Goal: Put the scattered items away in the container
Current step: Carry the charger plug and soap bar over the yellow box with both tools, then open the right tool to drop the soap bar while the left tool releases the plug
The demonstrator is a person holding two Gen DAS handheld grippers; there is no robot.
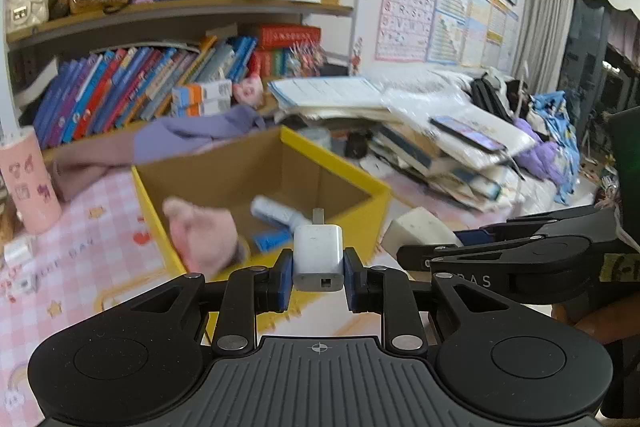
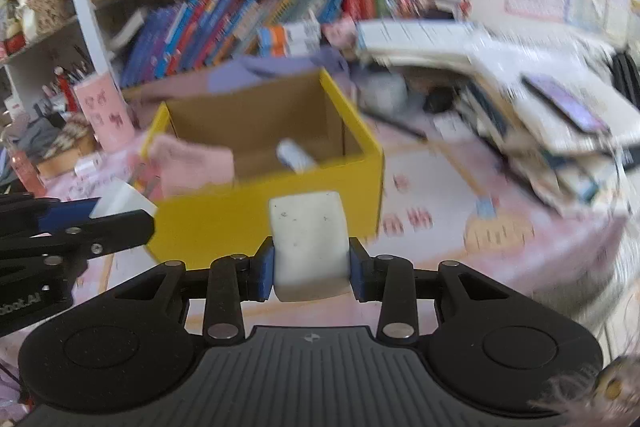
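Yellow box sits on the bench, straight ahead of both tongs w/ its open top up. My left tongs pinch a white charger, nearer the rim; right tongs pinch a white block, short of the front wall.

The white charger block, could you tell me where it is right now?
The white charger block sits clamped in the left gripper, held just short of the yellow box.
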